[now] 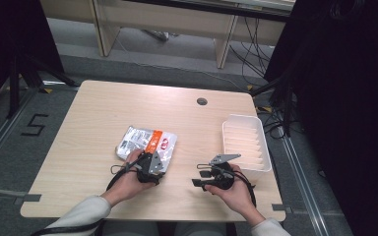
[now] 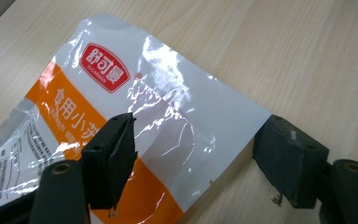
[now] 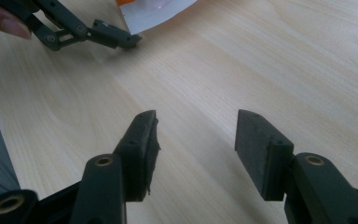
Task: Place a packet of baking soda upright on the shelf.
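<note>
A shiny white and orange packet point(image 1: 146, 140) with a red logo lies flat on the wooden table point(image 1: 93, 113), left of centre. My left gripper point(image 1: 151, 164) is at the packet's near edge. In the left gripper view, the packet point(image 2: 121, 102) has a corner lying between the jaws of my left gripper point(image 2: 198, 135), which stands open; one jaw is over the foil, the other beside its edge, and neither presses it. My right gripper point(image 1: 200, 177) hovers open over bare wood, with nothing between the jaws of my right gripper point(image 3: 196, 135) in its own view. The left gripper point(image 3: 114, 37) and a packet corner point(image 3: 154, 7) appear there farther off.
A white ribbed plastic tray point(image 1: 246, 142) stands at the table's right edge, just beyond my right hand. A round cable hole point(image 1: 202, 101) sits near the far edge. Cables and black stands surround the table on the floor.
</note>
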### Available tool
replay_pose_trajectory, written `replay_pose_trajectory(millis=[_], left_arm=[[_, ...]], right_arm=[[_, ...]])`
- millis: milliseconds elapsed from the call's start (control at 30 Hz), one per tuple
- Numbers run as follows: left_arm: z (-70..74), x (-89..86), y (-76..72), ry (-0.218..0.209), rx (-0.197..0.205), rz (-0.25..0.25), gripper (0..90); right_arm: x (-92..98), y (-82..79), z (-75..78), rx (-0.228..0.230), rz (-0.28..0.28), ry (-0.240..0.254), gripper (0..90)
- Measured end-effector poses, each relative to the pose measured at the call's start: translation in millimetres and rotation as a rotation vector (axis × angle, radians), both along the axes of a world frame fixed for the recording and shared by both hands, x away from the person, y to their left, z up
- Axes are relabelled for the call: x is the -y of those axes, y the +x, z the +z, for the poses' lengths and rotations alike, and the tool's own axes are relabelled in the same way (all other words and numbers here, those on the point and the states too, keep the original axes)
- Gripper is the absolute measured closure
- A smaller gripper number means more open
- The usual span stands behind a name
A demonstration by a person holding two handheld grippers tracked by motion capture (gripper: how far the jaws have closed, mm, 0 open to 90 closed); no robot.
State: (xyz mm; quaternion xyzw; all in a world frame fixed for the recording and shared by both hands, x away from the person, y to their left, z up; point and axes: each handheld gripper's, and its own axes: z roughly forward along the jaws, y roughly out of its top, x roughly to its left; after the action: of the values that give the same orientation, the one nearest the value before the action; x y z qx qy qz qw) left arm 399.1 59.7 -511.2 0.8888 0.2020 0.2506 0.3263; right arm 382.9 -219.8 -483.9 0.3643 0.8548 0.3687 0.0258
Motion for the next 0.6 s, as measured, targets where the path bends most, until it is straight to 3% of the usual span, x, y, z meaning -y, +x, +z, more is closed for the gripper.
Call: replay_pose_trajectory(millis=[133,200,300,333,367,400,500,600], left_arm=[[1.6,-1.5,1.5,-0.009,0.008,0.016,33.3],[3.1,-1.9,1.9,-0.002,0.03,0.023,35.5],[5.9,-2.9,1.5,-0.032,0.061,0.051,40.1],[7.9,-4.8,2.2,-0.023,0.055,0.051,41.1],[7.0,-4.5,2.1,-0.059,0.054,0.073,42.3],[7.3,-5.4,2.6,-0.062,0.036,0.073,44.4],[4.9,-5.2,3.1,-0.057,0.007,0.058,46.8],[3.8,-4.0,2.8,-0.038,0.016,0.045,47.1]], right_arm=[[-1.3,-0.7,-0.1,-0.012,-0.002,0.005,49.4],[-1.6,-1.0,-0.2,-0.016,-0.005,0.004,49.3],[-0.9,-0.1,-0.6,-0.003,0.004,-0.001,49.3],[-0.7,-0.1,-0.7,-0.003,0.005,-0.003,49.3],[-0.5,-0.1,-0.8,-0.002,0.006,-0.004,49.3],[-0.5,-0.1,-0.7,-0.003,0.006,-0.003,49.3],[-0.8,-0.2,-0.6,-0.007,0.002,-0.002,49.3],[-0.8,-0.1,-1.0,-0.003,0.007,-0.004,49.3]])
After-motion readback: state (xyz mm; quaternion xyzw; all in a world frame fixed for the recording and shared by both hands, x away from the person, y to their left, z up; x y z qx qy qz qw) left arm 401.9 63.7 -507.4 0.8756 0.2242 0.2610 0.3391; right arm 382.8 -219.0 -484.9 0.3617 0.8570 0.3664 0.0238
